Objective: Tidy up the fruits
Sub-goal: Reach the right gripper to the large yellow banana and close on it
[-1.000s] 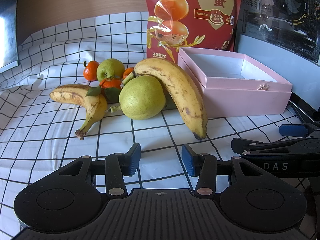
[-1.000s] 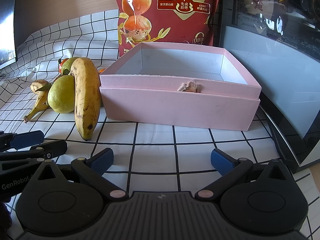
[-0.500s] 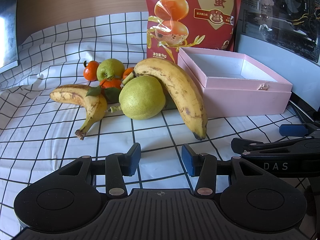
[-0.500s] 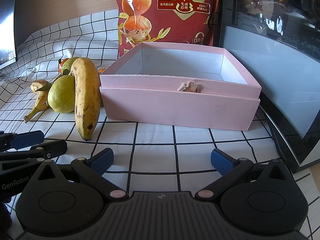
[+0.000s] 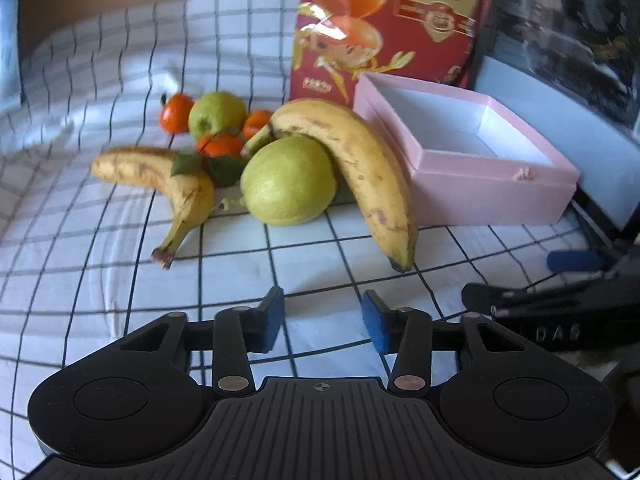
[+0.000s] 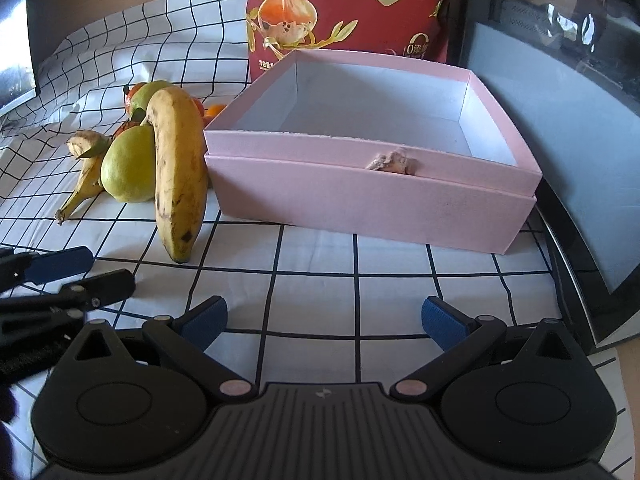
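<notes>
On the checked cloth lie a large spotted banana (image 5: 360,168), a smaller banana (image 5: 160,176), a big green pear (image 5: 288,180), a green apple (image 5: 216,114) and three tangerines (image 5: 174,112). To their right stands an open pink box (image 5: 480,184) with nothing inside. My left gripper (image 5: 323,320) hovers short of the pear and the banana tip. Its jaws are closing with nothing between them. My right gripper (image 6: 324,320) stands wide open in front of the pink box (image 6: 360,200), holding nothing. The large banana (image 6: 176,160) and the pear (image 6: 128,168) lie left of the box.
A tall red snack bag (image 5: 384,20) stands behind the box and the fruit. A dark screen or case (image 6: 560,100) rises close on the right of the box. The left gripper's fingers (image 6: 64,264) reach into the right wrist view at the left edge.
Both views have tipped, so the fruit and the box now show from a steeper angle, and the left view is blurred. The left gripper's jaws have drawn a little closer together.
</notes>
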